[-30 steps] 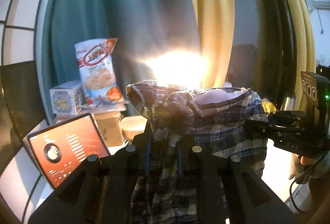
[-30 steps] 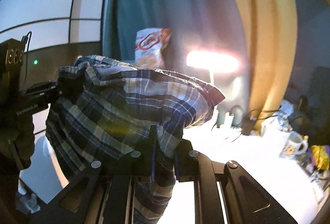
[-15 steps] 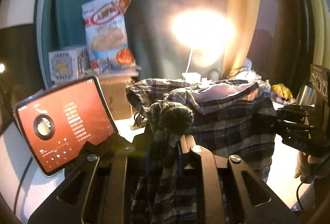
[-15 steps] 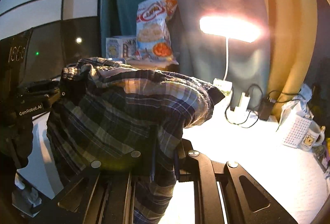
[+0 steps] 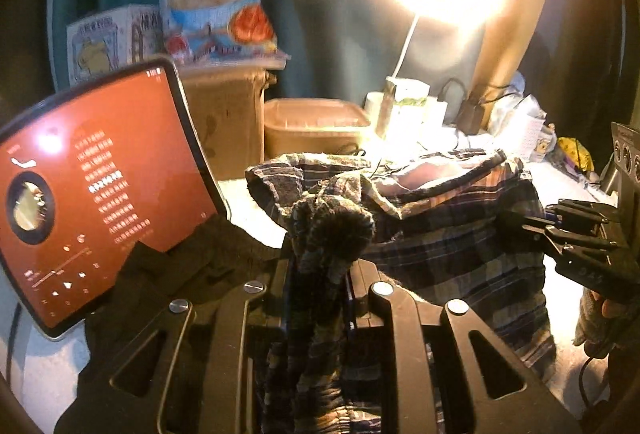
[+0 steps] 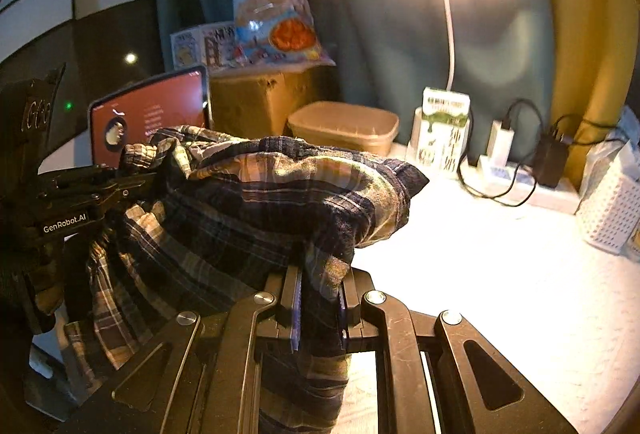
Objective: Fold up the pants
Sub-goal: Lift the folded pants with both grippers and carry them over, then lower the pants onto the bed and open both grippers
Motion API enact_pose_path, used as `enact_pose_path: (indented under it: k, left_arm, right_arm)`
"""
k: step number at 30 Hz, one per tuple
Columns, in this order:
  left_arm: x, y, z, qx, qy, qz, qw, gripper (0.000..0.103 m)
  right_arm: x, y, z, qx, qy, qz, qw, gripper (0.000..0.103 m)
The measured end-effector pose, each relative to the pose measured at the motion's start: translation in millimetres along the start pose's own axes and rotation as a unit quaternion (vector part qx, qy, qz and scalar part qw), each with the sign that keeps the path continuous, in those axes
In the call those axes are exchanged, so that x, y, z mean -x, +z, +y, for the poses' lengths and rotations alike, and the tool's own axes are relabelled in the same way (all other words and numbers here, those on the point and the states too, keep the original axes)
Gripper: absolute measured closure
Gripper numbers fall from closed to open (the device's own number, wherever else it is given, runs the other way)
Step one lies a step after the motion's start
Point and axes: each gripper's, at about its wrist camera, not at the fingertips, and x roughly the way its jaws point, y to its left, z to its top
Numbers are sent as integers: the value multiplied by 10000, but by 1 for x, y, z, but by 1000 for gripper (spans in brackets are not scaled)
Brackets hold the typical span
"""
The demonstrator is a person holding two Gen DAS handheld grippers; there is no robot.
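Jaws on both my grippers are clamped tight on bunched cloth: the left gripper and the right gripper each hold one end of the plaid pants at what looks like the waistband. I have them hanging in the air above the white desk, the legs dropping below the jaws. Their waistband runs roughly level from one pair of jaws to the other, and the long axis hangs downward. I judge no fold is made yet; laying them flat comes first. Beyond the left jaws stands a tablet.
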Motion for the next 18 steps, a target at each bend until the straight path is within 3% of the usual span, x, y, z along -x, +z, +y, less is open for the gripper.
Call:
enact_pose_path:
  k: [9,13,16,18]
  left_arm:
    - [-36,-7,15,215,73,405,9989,78]
    - [-43,-10,26,385,121,522,9978,65]
    - [-44,-12,35,516,149,542,9971,50]
    - [-44,-12,40,556,179,548,9968,46]
  right_arm:
    - [-46,-9,-14,-221,109,512,9984,90]
    - [-65,-13,-22,-417,120,714,9965,90]
    - [-75,-16,-29,-625,132,826,9945,79]
    - [-77,-16,-36,-802,105,839,9932,68]
